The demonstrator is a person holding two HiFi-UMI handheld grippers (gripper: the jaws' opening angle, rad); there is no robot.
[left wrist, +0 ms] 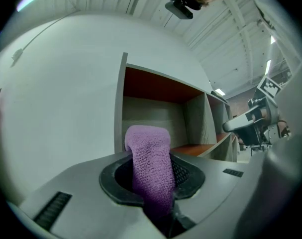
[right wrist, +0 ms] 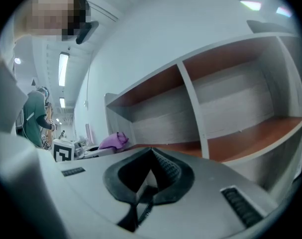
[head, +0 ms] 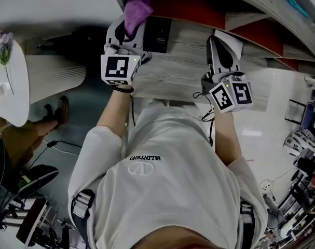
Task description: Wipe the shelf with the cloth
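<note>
1. My left gripper [head: 127,29] was clamped on the purple cloth [head: 136,8], at the head view's upper centre, near the shelf [head: 184,61].
2. My right gripper [head: 214,41], right of centre, had its jaws together, holding nothing.
3. I judged it best to press the cloth flat on the board and sweep in overlapping strokes, keeping a firm grip.

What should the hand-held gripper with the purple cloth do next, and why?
Probably ease the left hand-held gripper forward until the purple cloth meets the shelf board. Its jaws are clamped on the cloth, and the open shelf lies just ahead, apparently not yet touched.
</note>
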